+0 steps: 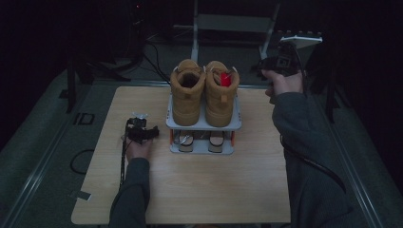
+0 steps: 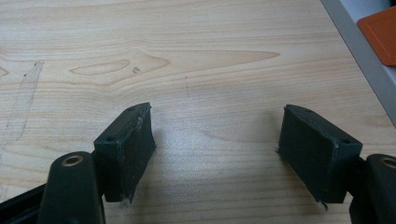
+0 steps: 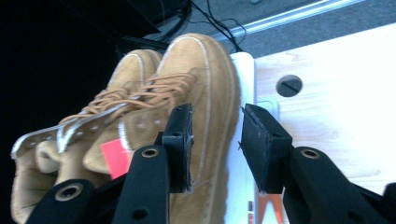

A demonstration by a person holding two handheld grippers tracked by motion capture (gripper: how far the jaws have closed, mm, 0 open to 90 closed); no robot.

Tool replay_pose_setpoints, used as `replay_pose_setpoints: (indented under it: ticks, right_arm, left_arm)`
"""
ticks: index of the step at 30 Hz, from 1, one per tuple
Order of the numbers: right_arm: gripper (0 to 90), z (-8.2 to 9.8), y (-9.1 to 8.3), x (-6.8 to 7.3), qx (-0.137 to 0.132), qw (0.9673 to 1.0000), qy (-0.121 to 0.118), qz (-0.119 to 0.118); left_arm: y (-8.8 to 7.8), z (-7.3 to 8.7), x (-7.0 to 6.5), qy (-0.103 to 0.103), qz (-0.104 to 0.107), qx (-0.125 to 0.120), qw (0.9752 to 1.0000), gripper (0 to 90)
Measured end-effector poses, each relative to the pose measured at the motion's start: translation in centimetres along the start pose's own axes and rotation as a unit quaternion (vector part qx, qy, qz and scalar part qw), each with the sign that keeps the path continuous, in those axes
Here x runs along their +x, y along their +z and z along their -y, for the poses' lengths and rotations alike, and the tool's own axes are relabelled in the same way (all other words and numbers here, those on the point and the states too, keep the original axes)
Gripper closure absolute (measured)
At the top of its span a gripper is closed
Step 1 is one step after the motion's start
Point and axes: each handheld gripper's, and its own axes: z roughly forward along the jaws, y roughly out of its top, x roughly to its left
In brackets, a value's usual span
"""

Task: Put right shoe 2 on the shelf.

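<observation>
Wooden table (image 1: 190, 190), pale and grained, on a dark carpeted floor (image 1: 28, 156).

Two-tier shoe rack (image 1: 203, 126), white with orange fittings, at the middle of the table toward its far edge. Edge of the same rack at the upper right corner of the left gripper view (image 2: 364, 51).

Pair of tan lace-up boots (image 1: 204, 92), side by side on the upper tier, toes toward the near edge. Right boot (image 3: 201, 93) with a red tag (image 3: 116, 157) at its collar; same tag visible from above (image 1: 225, 79).

Pair of sandals (image 1: 202, 141) on the lower tier, partly hidden under the shelf.

Right gripper (image 1: 266, 65), raised beyond the far right corner of the rack, just right of the boots, in a sleeved hand (image 1: 284, 83). Jaws partly apart in the right gripper view (image 3: 215, 122), with a moderate gap and nothing pressed between the pads; side of the right boot and edge of the rack seen through the gap, farther off. No contact with the boot discernible.

Left gripper (image 1: 139, 129), low over the table, left of the rack and well apart from it, in the left hand (image 1: 138, 149). Jaws wide apart in the left gripper view (image 2: 217, 135), released, with bare tabletop between them and nothing held.
</observation>
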Motion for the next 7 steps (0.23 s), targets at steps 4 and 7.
replay_pose_setpoints:
  ticks: [4,7]
  right_arm:
    - [65.5,0.12,0.59,-0.66,0.010,0.9998,0.001,0.014]
    - [65.4,0.13,0.80,-0.87,0.013,0.9998,0.002,0.015]
  left_arm:
    - [0.01,-0.01,0.00,0.000,0.000,0.000,1.0000,26.6]
    - [0.03,-0.02,0.00,0.000,0.000,0.000,1.0000,26.6]
